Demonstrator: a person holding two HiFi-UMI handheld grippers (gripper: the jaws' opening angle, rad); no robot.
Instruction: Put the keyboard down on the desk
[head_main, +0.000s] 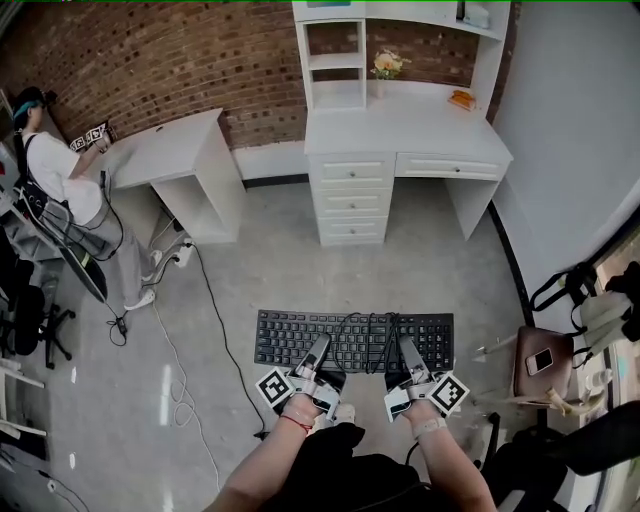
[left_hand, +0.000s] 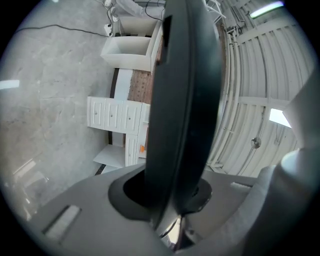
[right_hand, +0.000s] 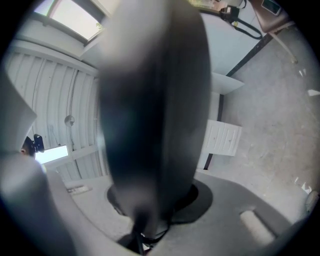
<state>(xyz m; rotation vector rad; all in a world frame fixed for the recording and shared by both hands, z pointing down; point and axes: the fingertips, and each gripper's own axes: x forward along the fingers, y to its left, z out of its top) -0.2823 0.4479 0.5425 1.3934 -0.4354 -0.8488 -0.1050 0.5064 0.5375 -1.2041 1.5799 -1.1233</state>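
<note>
A black keyboard (head_main: 350, 340) hangs level in the air over the grey floor, its cable looped across the keys. My left gripper (head_main: 315, 352) is shut on its near edge left of centre, and my right gripper (head_main: 407, 352) is shut on the same edge to the right. In each gripper view the keyboard (left_hand: 185, 100) (right_hand: 150, 110) stands edge-on between the jaws and fills the middle. The white desk (head_main: 400, 130) with drawers stands ahead against the brick wall, about a keyboard's length of floor away. Its drawer fronts (left_hand: 115, 115) (right_hand: 222, 137) show past the keyboard.
On the desk are a vase of flowers (head_main: 387, 65) and an orange object (head_main: 462, 98), under a white shelf unit. A second white desk (head_main: 170, 150) stands to the left with a person (head_main: 60, 170) at it. Cables (head_main: 200, 300) trail on the floor. A brown stool (head_main: 543, 360) with a phone stands right.
</note>
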